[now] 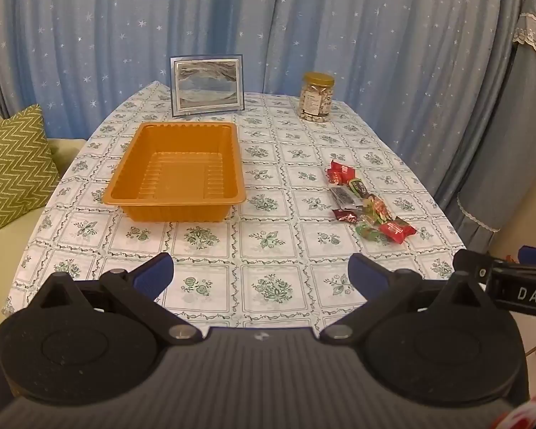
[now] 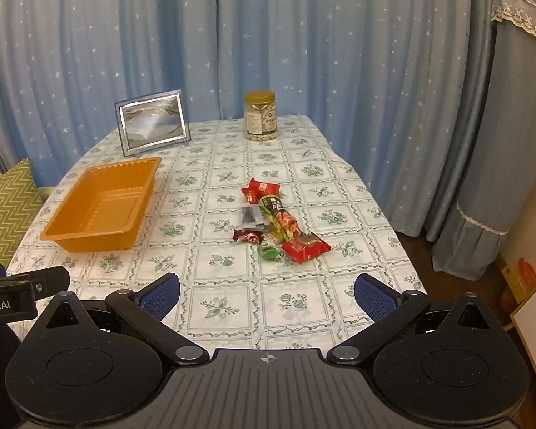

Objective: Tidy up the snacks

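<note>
A: Hovering over the near edge of the desk (image 1: 296,186), the left gripper (image 1: 261,271) is standing released, nothing between its blue pads (image 1: 153,275).

B: And the right gripper (image 2: 267,293)?

A: Also gaping wide and holding nothing, just beside the left one.

B: Where are the snacks (image 2: 280,223) lying?

A: They are sitting in a loose pile straight ahead of the right gripper, and ahead and to the right of the left one.

B: The tray (image 1: 177,171)?

A: It is resting ahead and slightly left of the left gripper, well apart from the pile. A jar (image 2: 261,116) and a frame (image 1: 208,85) are standing far ahead, at the desk's back edge.
</note>
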